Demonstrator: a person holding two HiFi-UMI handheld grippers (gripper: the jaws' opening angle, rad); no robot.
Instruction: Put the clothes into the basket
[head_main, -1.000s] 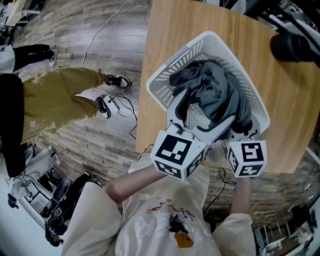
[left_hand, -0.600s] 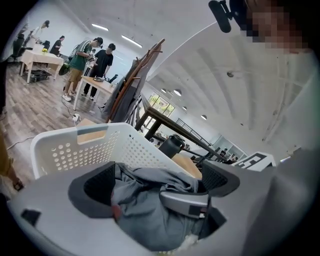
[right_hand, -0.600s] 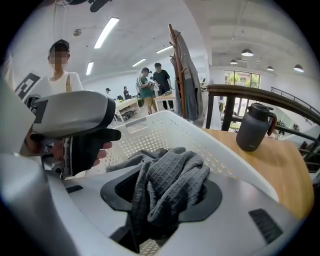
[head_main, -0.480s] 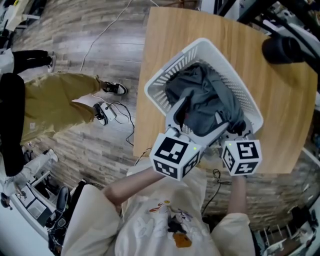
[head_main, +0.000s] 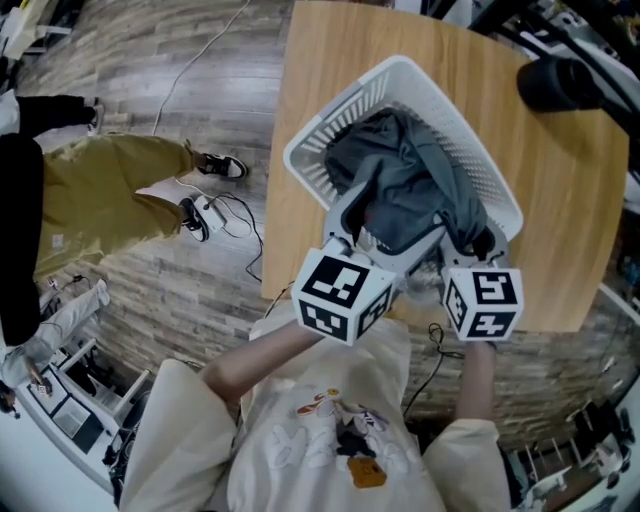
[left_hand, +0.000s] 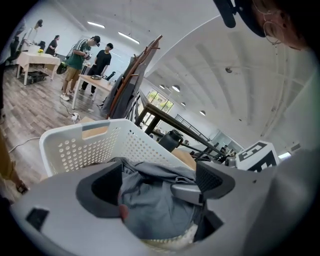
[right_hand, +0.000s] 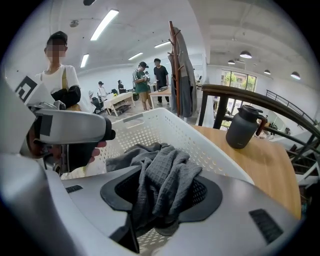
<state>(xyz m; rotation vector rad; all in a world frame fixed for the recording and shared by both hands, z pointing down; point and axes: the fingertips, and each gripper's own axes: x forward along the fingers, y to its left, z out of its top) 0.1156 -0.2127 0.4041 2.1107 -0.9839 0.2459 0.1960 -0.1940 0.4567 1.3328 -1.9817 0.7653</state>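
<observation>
The crumpled grey clothes (head_main: 400, 185) lie in the white plastic basket (head_main: 335, 120) with holes, just ahead of both jaws. They look soft, light and floppy; a thick fold is best to pinch. The right gripper (right_hand: 162, 195) holds a bunched fold in its jaws. The left gripper (left_hand: 155, 185) has wide jaws that are closing, with grey cloth between them. The basket sits on the wooden counter (head_main: 560, 170).

The basket (head_main: 340, 110) stands on the worktop (head_main: 320, 60) with its mouth open upward, but grey clothes (head_main: 410, 180) are heaped over most of its inside, leaving room only at the basket's left corner along the perforated wall. Left of and beyond the basket the worktop is passable. To the basket's far right a dark flask (head_main: 555, 82) stands in the way, apart from its rim.
</observation>
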